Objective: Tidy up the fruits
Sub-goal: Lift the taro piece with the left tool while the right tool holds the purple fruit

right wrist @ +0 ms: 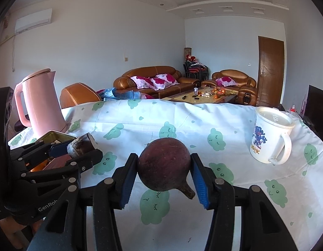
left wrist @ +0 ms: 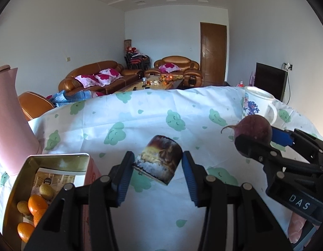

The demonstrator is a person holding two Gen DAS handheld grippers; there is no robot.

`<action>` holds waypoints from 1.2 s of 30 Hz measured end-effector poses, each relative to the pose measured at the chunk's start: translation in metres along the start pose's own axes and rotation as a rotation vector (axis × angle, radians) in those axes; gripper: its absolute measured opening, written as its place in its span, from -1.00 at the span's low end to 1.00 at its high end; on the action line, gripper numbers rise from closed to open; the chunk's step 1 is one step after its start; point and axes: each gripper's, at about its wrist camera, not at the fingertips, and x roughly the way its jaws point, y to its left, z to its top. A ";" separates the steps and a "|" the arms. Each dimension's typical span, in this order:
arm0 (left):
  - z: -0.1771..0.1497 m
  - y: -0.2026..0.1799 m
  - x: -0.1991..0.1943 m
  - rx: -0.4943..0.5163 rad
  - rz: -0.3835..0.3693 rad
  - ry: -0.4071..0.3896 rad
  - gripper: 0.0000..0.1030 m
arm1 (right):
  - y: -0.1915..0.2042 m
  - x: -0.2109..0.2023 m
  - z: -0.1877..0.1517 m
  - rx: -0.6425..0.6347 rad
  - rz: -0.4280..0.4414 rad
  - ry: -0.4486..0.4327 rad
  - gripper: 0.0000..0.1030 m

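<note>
Both grippers are up over the worktop (left wrist: 140,113), each carrying something. The left gripper (left wrist: 158,166) has its fingers (left wrist: 125,173) clamped on a short, dark cylinder-shaped piece (left wrist: 159,160) with a mottled brown and yellow skin — its cut end faces down and it hangs clear of the cloud-print cloth (right wrist: 203,125). Over on the right, the right gripper (right wrist: 164,172) has its fingers (right wrist: 198,179) closed on a round, dark reddish-purple root vegetable (right wrist: 163,165), pads pressing both flanks, its stubby stem pointing down towards the camera.

Down at the left edge sits the open tin box (left wrist: 57,158) — oranges (left wrist: 36,204) and a couple of greenish-brown fruits (left wrist: 46,190) already lie inside it. A pink kettle (right wrist: 41,104) stands just behind the box. At the far right of the worktop a white mug (right wrist: 270,136) with a blue print stands upright, well apart from both grippers. A fingertip of the person (left wrist: 296,228) shows under the right tool.
</note>
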 end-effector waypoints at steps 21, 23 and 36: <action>-0.003 -0.001 -0.015 0.008 0.016 -0.059 -0.06 | 0.006 -0.012 0.000 -0.028 -0.024 -0.061 0.02; -0.003 -0.001 -0.017 0.008 0.018 -0.065 -0.06 | 0.007 -0.014 0.000 -0.033 -0.026 -0.070 0.02; -0.005 0.003 -0.023 -0.003 0.014 -0.071 -0.06 | 0.010 -0.020 -0.002 -0.042 -0.036 -0.101 0.02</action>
